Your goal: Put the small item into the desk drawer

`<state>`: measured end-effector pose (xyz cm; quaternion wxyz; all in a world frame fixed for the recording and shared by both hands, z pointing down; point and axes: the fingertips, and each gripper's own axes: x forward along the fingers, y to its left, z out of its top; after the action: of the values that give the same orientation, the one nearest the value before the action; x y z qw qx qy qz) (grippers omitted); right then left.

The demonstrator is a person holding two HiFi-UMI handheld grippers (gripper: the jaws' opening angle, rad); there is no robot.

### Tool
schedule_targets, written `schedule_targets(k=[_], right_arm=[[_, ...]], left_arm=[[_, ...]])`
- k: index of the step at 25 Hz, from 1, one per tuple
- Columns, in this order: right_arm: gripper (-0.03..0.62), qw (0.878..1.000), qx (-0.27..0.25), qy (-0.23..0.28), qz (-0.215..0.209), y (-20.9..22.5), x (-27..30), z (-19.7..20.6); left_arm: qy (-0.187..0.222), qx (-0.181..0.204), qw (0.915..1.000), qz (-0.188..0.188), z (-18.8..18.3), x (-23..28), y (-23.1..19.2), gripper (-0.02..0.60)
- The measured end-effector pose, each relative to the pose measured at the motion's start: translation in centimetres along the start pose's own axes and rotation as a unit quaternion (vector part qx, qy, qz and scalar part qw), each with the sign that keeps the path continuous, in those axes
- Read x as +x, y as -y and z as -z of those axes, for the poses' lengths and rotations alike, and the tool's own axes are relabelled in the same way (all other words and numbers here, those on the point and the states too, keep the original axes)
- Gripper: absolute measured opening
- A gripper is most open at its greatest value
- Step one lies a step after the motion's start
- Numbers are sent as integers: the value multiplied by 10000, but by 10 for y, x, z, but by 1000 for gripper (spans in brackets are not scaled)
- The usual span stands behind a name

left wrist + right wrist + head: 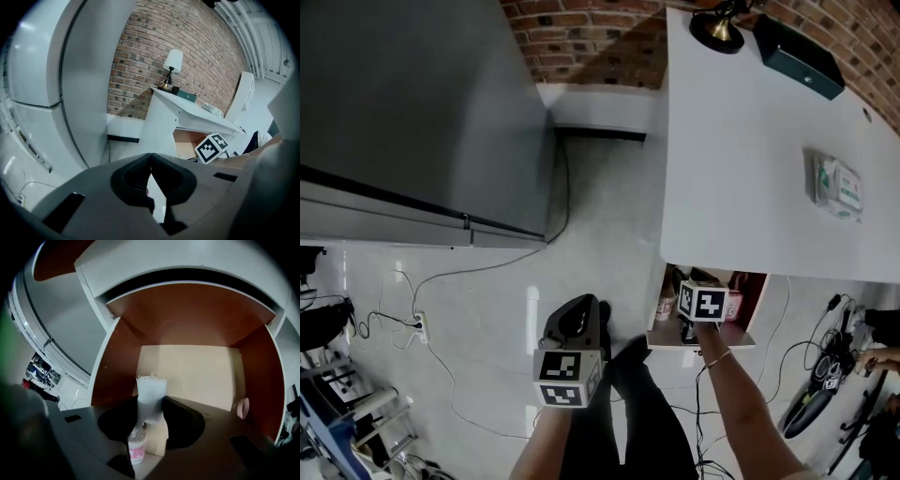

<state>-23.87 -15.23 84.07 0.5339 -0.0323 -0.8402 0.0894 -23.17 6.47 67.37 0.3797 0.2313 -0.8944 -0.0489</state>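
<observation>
The desk drawer (757,292) stands pulled out under the white desk (750,169). My right gripper (689,328) reaches into it, its marker cube on top. In the right gripper view the drawer (117,362) has brown walls and a beige floor. My right gripper (150,401) is shut on the small item (151,390), a pale translucent soft packet with a frayed top and a white and pink end below. My left gripper (581,305) hangs over the floor left of the drawer. Its jaws (150,157) are shut with nothing between them.
A pink roll (242,408) lies at the drawer's right wall, and a small cup-like thing (666,307) at its left. The desk carries a lamp base (717,28), a dark green box (797,56) and a wipes pack (837,185). A grey fridge (412,112) stands at the left, cables (469,281) on the floor.
</observation>
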Motion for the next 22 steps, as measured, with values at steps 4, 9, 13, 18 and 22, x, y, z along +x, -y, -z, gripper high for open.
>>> schedule_targets(k=[4, 9, 13, 18, 22], right_arm=[[164, 9999, -8, -79, 98, 0, 15, -1], [164, 9996, -126, -143, 187, -2, 25, 0], [166, 9994, -244, -147, 182, -4, 29, -3], [172, 9995, -262, -175, 73, -5, 30, -3], [176, 9995, -268, -151, 70, -4, 28, -4]], left_arm=[[-11, -89, 9999, -48, 3, 4, -11, 21], [-69, -191, 9998, -94, 7, 7, -23, 20], [-88, -224, 9997, -104, 7, 8, -27, 21], [-126, -215, 9997, -57, 9, 10, -23, 21], [-127, -183, 9998, -4, 7, 11, -17, 21]])
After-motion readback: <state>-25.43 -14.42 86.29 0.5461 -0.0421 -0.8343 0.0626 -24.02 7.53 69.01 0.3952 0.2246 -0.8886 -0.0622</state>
